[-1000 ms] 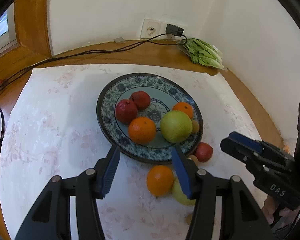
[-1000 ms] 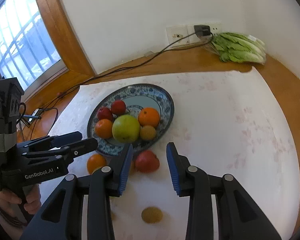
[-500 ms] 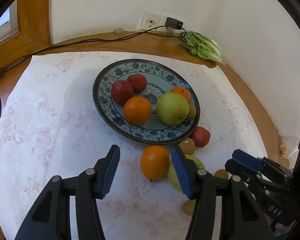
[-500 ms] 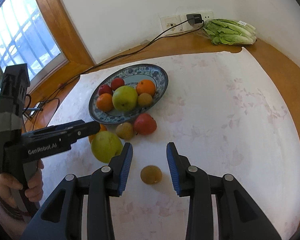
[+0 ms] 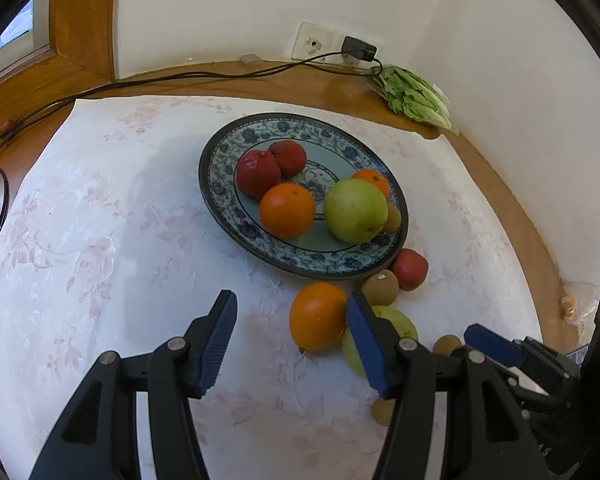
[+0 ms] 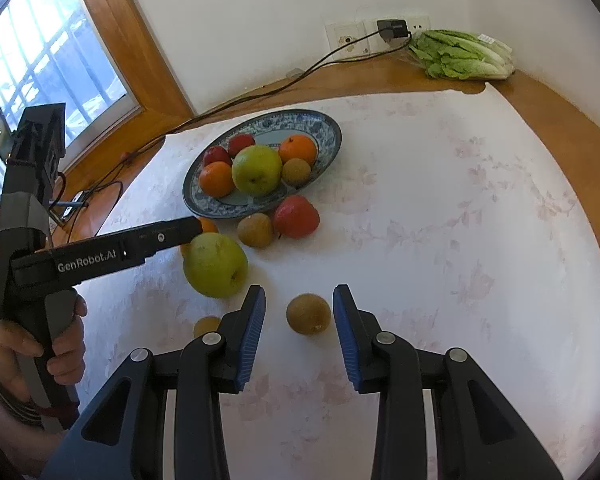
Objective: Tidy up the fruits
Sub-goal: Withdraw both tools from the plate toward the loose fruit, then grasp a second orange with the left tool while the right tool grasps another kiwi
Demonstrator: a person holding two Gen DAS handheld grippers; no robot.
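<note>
Left gripper [image 5: 290,332] hung over the cloth [image 5: 100,240] just in front of the plate [image 5: 216,176]. Jaws stood apart and had just been opening a bit; nothing was pinched between them. The loose orange [image 5: 317,316] sat just inside the right pad, not between the pads; contact couldn't be told.

Right gripper [image 6: 299,330] was low over the cloth with its jaws fairly narrow but apart. A small brown fruit [image 6: 308,313] lay on the cloth between the pads, with a gap visible on each side, so not gripped.

Plate held two red fruits [image 5: 270,166], two oranges [image 5: 287,210], a big green apple [image 5: 355,210] and one small brown fruit at the rim [image 5: 394,218].

Off the plate, bunched at its near edge: the loose orange, a second green apple [image 6: 215,265], a brown fruit [image 6: 255,230] and a red fruit [image 6: 296,216] just beside each other. Another small brown fruit [image 6: 206,326] lay near the right gripper's left finger, partly hidden.

In the right view a hand [image 6: 40,348] held the left gripper's handle; its fingers reached across above the loose apple.

Lettuce [image 6: 460,56] lay in the back corner by the wall socket [image 6: 380,32], well apart from the fruit. A cable [image 5: 160,80] ran along the wooden ledge behind the cloth.
</note>
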